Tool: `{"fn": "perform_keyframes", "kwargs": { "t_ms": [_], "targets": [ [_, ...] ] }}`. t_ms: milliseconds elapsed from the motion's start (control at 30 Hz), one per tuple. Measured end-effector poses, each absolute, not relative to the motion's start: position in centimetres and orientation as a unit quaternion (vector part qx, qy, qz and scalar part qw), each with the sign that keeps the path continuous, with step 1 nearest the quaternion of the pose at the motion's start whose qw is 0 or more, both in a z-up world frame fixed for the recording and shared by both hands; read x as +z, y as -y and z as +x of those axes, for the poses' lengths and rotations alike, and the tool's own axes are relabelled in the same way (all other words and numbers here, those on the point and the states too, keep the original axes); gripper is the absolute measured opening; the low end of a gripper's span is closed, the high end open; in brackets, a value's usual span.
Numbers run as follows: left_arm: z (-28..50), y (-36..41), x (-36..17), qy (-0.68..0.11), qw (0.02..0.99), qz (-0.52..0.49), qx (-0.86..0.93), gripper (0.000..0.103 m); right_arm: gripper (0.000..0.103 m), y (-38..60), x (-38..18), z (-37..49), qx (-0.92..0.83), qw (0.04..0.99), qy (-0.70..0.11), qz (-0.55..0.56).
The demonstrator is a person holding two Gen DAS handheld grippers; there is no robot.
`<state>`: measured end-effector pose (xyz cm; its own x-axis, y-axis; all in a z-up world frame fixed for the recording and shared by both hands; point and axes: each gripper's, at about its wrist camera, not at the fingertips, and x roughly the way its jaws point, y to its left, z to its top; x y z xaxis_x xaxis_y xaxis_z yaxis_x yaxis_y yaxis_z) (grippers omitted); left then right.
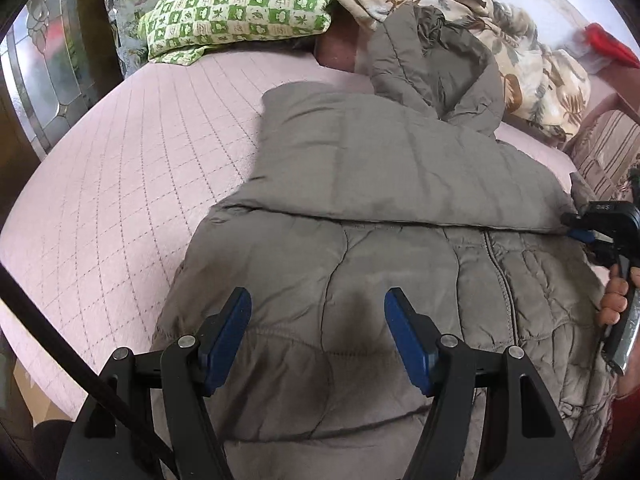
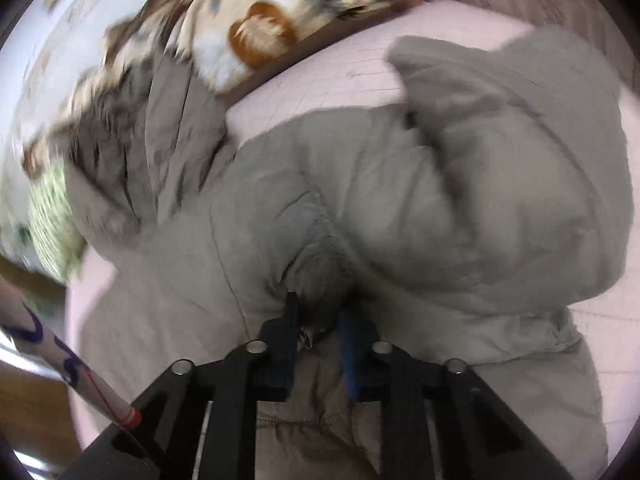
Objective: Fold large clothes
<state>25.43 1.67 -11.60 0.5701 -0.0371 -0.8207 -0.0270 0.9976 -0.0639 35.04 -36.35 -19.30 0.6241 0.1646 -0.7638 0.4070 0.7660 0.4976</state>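
Folding the Jacket on the Bed

Lying on the pink quilted bed (image 1: 120, 140), the grey puffy quilted jacket (image 1: 400, 240) sat below the left tool (image 1: 318, 312), spread wide. The right tool (image 2: 320, 316) pinched the jacket's edge.

This is a bedroom in a home. Ahead of my left claw stretches a bed with a pink quilted cover (image 1: 120, 168); beyond it lie a green checked pillow (image 1: 236, 8) and a crumpled floral blanket (image 1: 500, 28). Far left stands a leaded-glass door (image 1: 44, 68).
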Motion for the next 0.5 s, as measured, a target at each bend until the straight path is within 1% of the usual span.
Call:
{"fn": "perform_keyframes", "kwargs": {
  "t_ms": [100,167,200,267,300,433,500],
  "targets": [
    [25.3,-0.7,-11.6,-0.470,0.882,-0.024,-0.003,0.068,0.019,36.9,-18.6,34.1,-0.096,0.856,-0.425,0.279],
    [24.6,-0.2,-11.2,-0.467,0.884,-0.021,-0.007,0.068,0.025,37.3,-18.0,33.1,-0.063,0.862,-0.424,0.270],
    [24.1,0.0,-10.8,-0.464,0.886,-0.016,-0.007,0.068,0.029,38.0,-17.6,32.0,-0.048,0.866,-0.415,0.277],
    [23.5,0.4,-10.2,-0.457,0.889,-0.009,-0.010,0.068,0.037,40.8,-16.4,29.0,-0.075,0.874,-0.384,0.288],
    [23.1,0.7,-10.0,-0.455,0.890,-0.005,-0.013,0.068,0.039,42.7,-16.3,27.8,-0.090,0.875,-0.370,0.300],
    [22.6,1.3,-10.0,-0.468,0.883,-0.004,-0.024,0.068,0.040,51.9,-18.1,25.1,-0.161,0.847,-0.348,0.368],
    [22.7,1.2,-10.3,-0.480,0.877,-0.012,-0.022,0.068,0.042,56.9,-20.2,24.5,-0.202,0.823,-0.339,0.408]
  ]
}}
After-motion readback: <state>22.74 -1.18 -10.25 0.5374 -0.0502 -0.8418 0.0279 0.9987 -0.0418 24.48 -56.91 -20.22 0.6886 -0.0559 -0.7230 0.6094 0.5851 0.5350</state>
